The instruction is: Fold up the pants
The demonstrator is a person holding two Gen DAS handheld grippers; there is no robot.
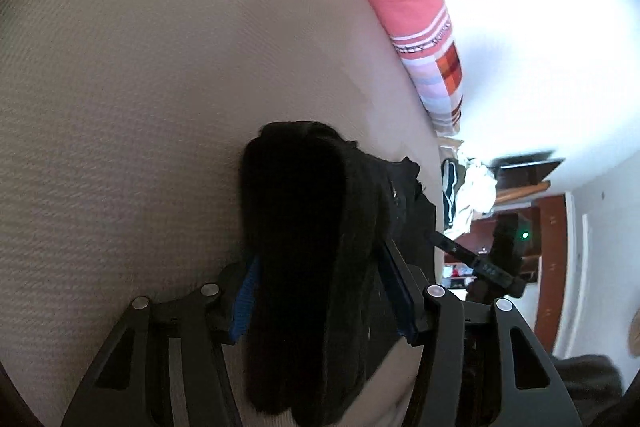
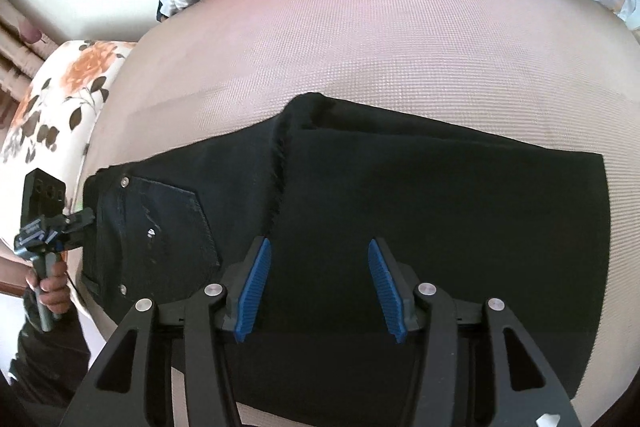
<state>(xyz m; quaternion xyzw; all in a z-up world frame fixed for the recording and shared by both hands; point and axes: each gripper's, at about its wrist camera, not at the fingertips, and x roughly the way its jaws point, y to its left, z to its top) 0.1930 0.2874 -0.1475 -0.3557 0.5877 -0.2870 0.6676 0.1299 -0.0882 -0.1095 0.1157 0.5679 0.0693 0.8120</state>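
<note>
Beige bed carries black jeans folded once; left gripper clamps the waistband (another fold remains), right gripper half open, empty.

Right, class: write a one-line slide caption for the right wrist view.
Open right gripper poised above folded black pants on a beige bed, left gripper at the waistband.

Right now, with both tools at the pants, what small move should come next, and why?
Probably the left tool should carry the waist end it clamps over onto the folded legs. The pants lie on the bed with the legs doubled back, the pocket end uncovered, and the right tool hangs open above them.
</note>
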